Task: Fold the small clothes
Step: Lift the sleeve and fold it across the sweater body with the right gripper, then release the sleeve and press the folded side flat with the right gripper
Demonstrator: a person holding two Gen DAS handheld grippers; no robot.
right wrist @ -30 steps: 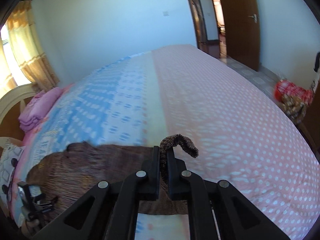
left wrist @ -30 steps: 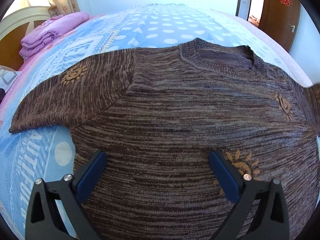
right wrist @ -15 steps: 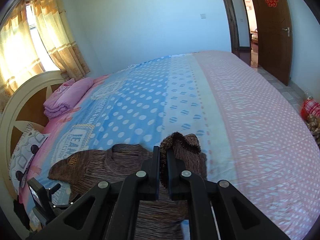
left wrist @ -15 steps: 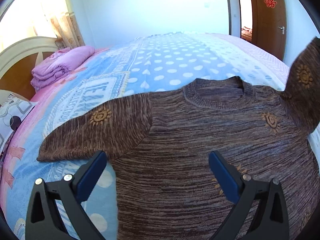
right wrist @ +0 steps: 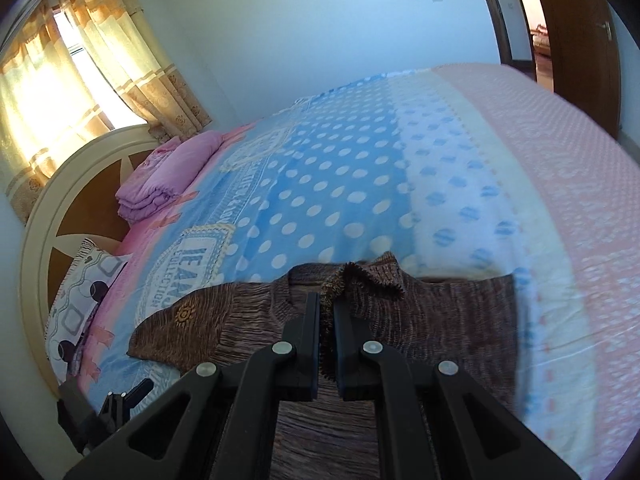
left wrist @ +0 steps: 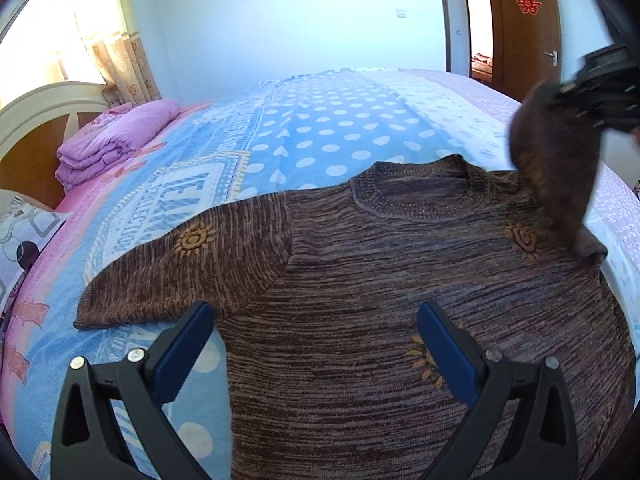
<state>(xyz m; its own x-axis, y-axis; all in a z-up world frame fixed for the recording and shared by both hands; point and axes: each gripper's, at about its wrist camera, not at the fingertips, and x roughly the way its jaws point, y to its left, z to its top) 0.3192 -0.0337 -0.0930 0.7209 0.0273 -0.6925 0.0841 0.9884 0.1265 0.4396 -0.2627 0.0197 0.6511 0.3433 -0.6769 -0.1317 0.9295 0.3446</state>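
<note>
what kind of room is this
Most likely a home bedroom: a bed under a dotted blue and pink cover, a curved headboard, a curtained window, and a brown sweater spread for folding.

Brown marled knit sweater (left wrist: 380,280): coarse, ribbed, matt wool-like cloth. Blue polka-dot bedspread (left wrist: 320,136): soft cotton-like fabric. Black tongs (right wrist: 327,344): matt plastic, shiny metal screws.

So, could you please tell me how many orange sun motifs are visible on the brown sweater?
3: one on the flat sleeve, one below the collar near the lifted sleeve, one low on the chest, partly behind the left tool. The lifted sleeve may hide more.
</note>
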